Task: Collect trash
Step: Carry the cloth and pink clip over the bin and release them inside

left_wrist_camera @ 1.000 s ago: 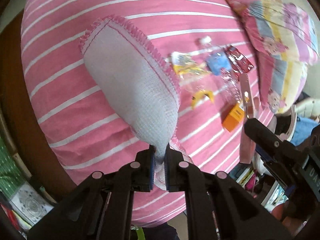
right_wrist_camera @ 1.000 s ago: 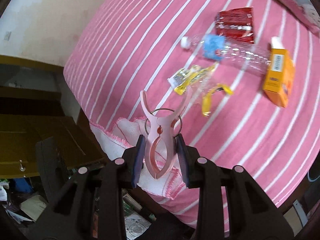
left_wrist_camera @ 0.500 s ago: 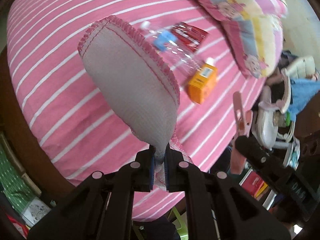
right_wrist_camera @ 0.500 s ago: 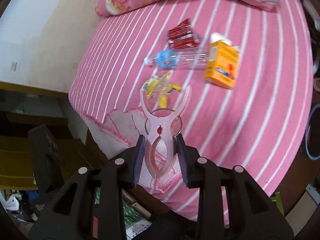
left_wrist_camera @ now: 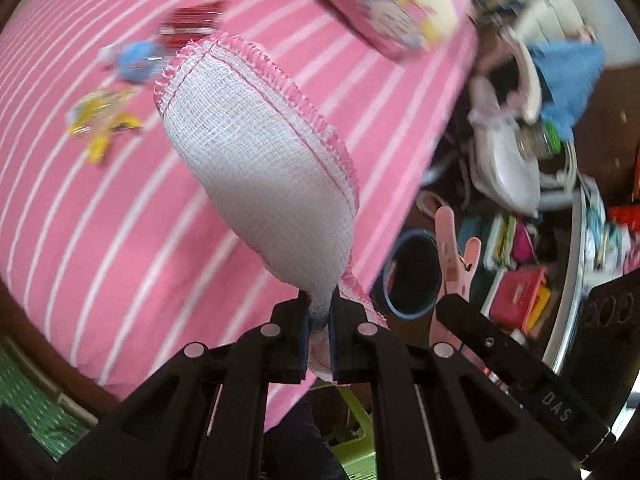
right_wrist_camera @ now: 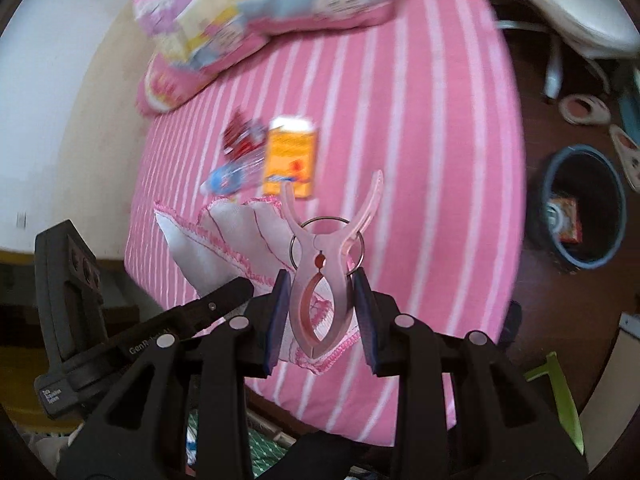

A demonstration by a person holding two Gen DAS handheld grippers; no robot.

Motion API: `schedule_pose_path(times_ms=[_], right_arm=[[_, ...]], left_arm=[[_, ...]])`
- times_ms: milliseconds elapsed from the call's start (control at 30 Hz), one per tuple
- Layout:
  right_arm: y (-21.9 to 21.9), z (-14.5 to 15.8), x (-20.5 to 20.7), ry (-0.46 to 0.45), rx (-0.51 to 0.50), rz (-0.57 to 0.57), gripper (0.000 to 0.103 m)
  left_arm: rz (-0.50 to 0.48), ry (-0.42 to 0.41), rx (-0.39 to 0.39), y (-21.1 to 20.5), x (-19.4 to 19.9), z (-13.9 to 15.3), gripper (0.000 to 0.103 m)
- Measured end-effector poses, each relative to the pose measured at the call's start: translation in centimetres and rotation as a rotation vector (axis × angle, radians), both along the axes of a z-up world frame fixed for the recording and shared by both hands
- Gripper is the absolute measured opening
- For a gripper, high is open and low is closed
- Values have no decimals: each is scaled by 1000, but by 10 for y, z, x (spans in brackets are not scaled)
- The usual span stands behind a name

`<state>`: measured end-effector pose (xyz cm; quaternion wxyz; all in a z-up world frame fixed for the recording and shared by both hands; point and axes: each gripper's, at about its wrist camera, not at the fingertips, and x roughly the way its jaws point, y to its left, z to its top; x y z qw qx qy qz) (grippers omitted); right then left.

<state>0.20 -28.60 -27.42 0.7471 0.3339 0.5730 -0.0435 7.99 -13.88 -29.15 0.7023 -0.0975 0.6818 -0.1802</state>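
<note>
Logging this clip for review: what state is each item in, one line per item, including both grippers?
left gripper: shut on the white cloth, which is lifted above the bed.
right gripper: shut on the pink clothespin, its prongs spread.
orange carton: lying flat on the bed.
plastic bottle: lying on its side.
yellow wrapper: crumpled.
bin: upright, open, trash inside.

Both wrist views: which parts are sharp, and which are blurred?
Left wrist view: the cloth in the left gripper is sharp; the wrappers are smeared. Right wrist view: the clothespin in the right gripper is sharp; the orange carton and pillow are blurred.
</note>
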Motion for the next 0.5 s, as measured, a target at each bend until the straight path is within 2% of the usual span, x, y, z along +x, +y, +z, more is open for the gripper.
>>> schedule_pose_path(times_ms=[300, 500], right_arm=[[-118, -13, -73, 36, -8, -199, 33], [-177, -24, -117, 53, -10, -299, 33]], left_arm=[[-194, 32, 0, -134, -24, -22, 7], [-310, 50, 7, -210, -42, -41, 7]])
